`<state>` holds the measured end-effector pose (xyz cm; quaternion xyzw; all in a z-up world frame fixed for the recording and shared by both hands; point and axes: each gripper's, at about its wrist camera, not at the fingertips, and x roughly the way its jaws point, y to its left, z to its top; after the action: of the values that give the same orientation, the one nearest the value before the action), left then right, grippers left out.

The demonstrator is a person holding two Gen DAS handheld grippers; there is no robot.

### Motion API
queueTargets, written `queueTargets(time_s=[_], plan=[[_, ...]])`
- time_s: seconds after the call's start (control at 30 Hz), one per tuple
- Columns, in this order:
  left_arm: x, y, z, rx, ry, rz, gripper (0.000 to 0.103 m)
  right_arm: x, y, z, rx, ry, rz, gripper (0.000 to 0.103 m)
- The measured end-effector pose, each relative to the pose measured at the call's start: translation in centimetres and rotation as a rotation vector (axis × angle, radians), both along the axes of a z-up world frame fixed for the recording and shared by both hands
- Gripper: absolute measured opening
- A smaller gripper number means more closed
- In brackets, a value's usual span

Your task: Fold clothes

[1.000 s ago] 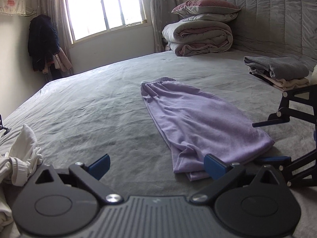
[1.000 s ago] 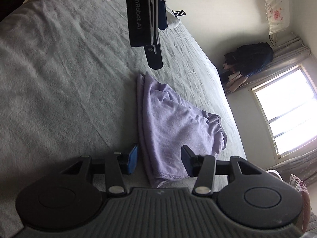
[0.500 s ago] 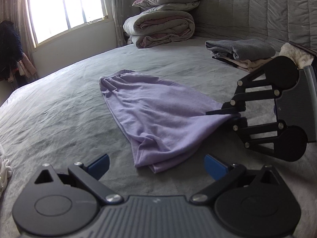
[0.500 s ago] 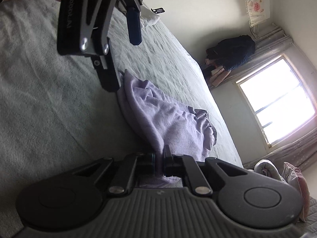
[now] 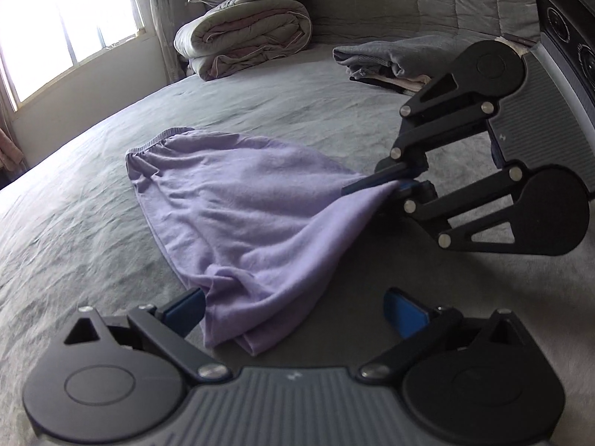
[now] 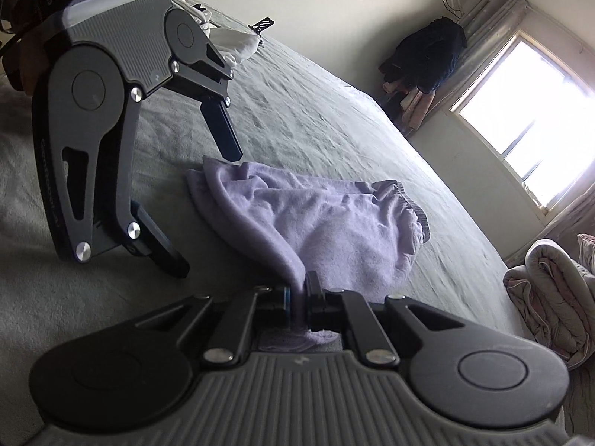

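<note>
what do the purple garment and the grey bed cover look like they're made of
The purple garment looks like a soft, matte knit, perhaps cotton jersey or light fleece: faintly fuzzy, draping in loose folds where the right gripper pinches it, with a gathered elastic-looking waistband. The grey bed cover looks like a short-pile, plush or velvety fabric, matte, showing brushed streaks and shallow wrinkles. Exact fibres cannot be told.

Low wrist views, crossing over lilac garment (image 5: 245, 215)
</note>
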<state>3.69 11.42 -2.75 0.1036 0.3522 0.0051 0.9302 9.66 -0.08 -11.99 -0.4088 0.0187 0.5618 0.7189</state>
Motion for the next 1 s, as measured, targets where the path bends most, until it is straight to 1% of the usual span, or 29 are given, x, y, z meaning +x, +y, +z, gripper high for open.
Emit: queueTargets(time_s=[0.07, 0.17, 0.2, 0.27, 0.37, 0.43, 0.57, 0.6, 0.67, 0.73, 0.87, 0.97, 1.0], plan=[[0.3, 0.3, -0.1, -0.023, 0.014, 0.003, 0.103, 0.0, -0.1, 0.0, 0.004, 0.014, -0.004, 0.007], [0.8, 1.0, -0.2, -0.083, 0.041, 0.025, 0.102, 0.1, -0.3, 0.2, 0.023, 0.037, -0.015, 0.007], [0.8, 1.0, -0.2, -0.089, 0.042, 0.027, 0.102, 0.0, -0.4, 0.3, 0.028, 0.042, -0.018, 0.007], [0.9, 0.8, -0.2, -0.083, 0.037, 0.021, 0.102, 0.0, -0.6, 0.3, 0.032, 0.041, -0.02, 0.007], [0.9, 0.3, 0.0, -0.059, 0.016, 0.0, 0.096, 0.0, -0.6, 0.3, 0.029, 0.041, -0.022, 0.007], [0.8, 0.6, 0.1, -0.053, 0.009, 0.027, 0.096, 0.1, -0.6, 0.1, 0.021, 0.042, -0.022, 0.007], [0.7, 1.5, 0.2, -0.054, 0.0, 0.1, 0.087, 0.0, -0.7, 0.1, 0.012, 0.029, -0.016, 0.007], [0.7, 1.7, 0.3, -0.048, -0.002, 0.118, 0.086, -0.1, -0.7, 0.1, 0.011, 0.027, -0.015, 0.007], [0.5, 1.9, 0.3, -0.006, -0.003, 0.15, 0.086, 0.0, -0.7, 0.1, 0.012, 0.027, -0.013, 0.008], [0.4, 1.7, 0.3, 0.009, 0.0, 0.141, 0.085, 0.0, -0.7, 0.1, 0.015, 0.026, -0.012, 0.008], [0.5, 0.1, 0.1, 0.127, -0.011, 0.093, 0.085, 0.0, -0.7, 0.3, 0.022, 0.027, -0.012, 0.009], [0.8, -0.3, 0.3, 0.125, 0.0, 0.079, 0.086, 0.0, -0.7, 0.4, 0.025, 0.024, -0.014, 0.01], [0.9, -0.5, 0.3, 0.124, 0.003, 0.074, 0.083, 0.1, -0.7, 0.4, 0.026, 0.023, -0.015, 0.01]])
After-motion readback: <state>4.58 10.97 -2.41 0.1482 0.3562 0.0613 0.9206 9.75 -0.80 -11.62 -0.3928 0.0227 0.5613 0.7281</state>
